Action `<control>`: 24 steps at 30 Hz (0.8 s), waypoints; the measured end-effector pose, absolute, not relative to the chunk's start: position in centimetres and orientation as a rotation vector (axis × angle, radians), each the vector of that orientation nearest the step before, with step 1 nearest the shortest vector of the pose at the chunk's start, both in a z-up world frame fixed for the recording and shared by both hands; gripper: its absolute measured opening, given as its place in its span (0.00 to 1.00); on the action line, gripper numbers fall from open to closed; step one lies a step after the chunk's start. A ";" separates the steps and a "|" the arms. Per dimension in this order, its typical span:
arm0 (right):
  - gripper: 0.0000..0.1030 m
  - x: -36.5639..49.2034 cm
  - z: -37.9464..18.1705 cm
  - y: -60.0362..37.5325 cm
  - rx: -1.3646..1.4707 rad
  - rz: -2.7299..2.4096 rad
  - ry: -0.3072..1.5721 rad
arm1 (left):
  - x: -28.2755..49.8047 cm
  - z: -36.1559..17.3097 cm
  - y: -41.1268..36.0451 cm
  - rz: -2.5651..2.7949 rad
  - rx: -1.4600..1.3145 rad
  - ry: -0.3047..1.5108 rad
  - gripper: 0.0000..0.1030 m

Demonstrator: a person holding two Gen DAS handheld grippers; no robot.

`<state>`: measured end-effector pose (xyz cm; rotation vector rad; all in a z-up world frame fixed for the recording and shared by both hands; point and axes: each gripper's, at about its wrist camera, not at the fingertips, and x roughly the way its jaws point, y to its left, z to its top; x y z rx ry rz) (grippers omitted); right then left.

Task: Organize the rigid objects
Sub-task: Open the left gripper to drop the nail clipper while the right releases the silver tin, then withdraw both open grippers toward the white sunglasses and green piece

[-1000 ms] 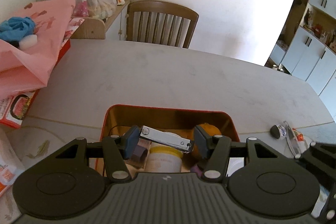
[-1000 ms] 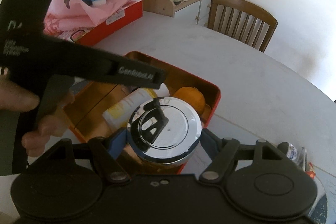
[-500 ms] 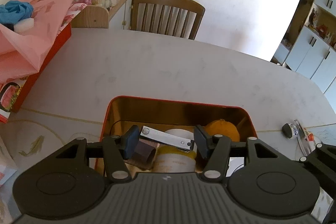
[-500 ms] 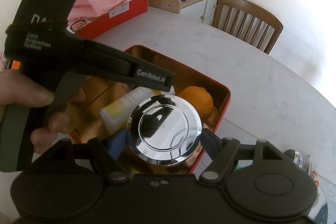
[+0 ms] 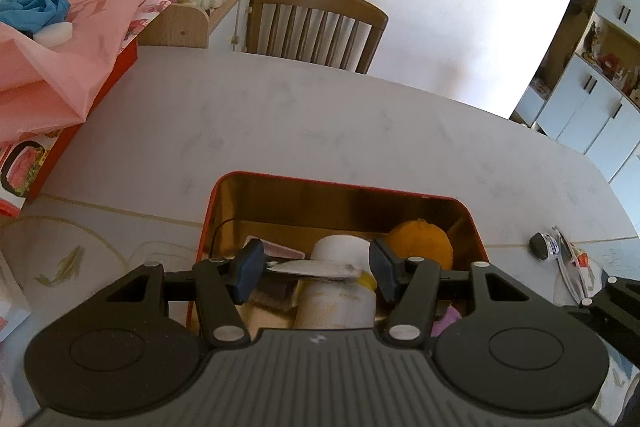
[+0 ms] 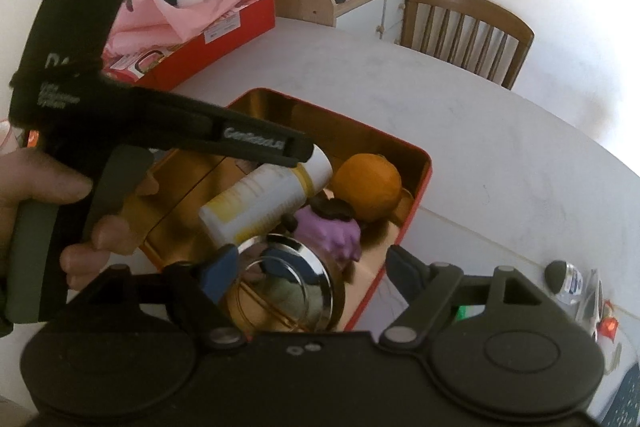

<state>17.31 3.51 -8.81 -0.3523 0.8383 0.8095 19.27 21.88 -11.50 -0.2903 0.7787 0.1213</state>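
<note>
in right view only: purple toy (image 6: 334,233) in tin (image 6: 418,195); both claws apart.

the chrome lid (image 6: 286,287) is blurred and its near edge is hidden behind the right gripper's (image 6: 310,269) body. the white bottle's (image 5: 340,291) lower part is hidden by the left gripper (image 5: 314,269). print on the small items (image 5: 560,253) at the right is too small to read.

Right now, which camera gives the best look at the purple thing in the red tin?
The right wrist view. There the purple thing lies in plain sight in the tin, between the bottle and the orange. The left wrist view shows only a sliver of it, behind the left claw.
</note>
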 end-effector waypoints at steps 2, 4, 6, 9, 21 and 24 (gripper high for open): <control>0.78 17.2 -8.5 3.2 -0.338 0.809 0.838 | 19.0 -11.4 21.7 0.118 -0.289 0.777 0.62; 0.78 17.2 -8.3 2.9 -0.323 0.811 0.841 | 18.7 -11.2 21.5 0.114 -0.290 0.772 0.65; 0.78 17.1 -8.0 2.3 -0.304 0.808 0.840 | 18.3 -10.9 21.2 0.111 -0.287 0.769 0.65; 0.80 17.1 -7.4 1.5 -0.273 0.800 0.839 | 17.7 -10.4 20.9 0.110 -0.285 0.761 0.65; 0.87 16.1 -5.0 -2.8 -0.171 0.779 0.804 | 14.7 -7.6 18.6 0.103 -0.255 0.718 0.65; 0.92 15.8 -4.6 -4.3 -0.139 0.770 0.801 | 13.9 -6.9 17.5 0.092 -0.238 0.710 0.71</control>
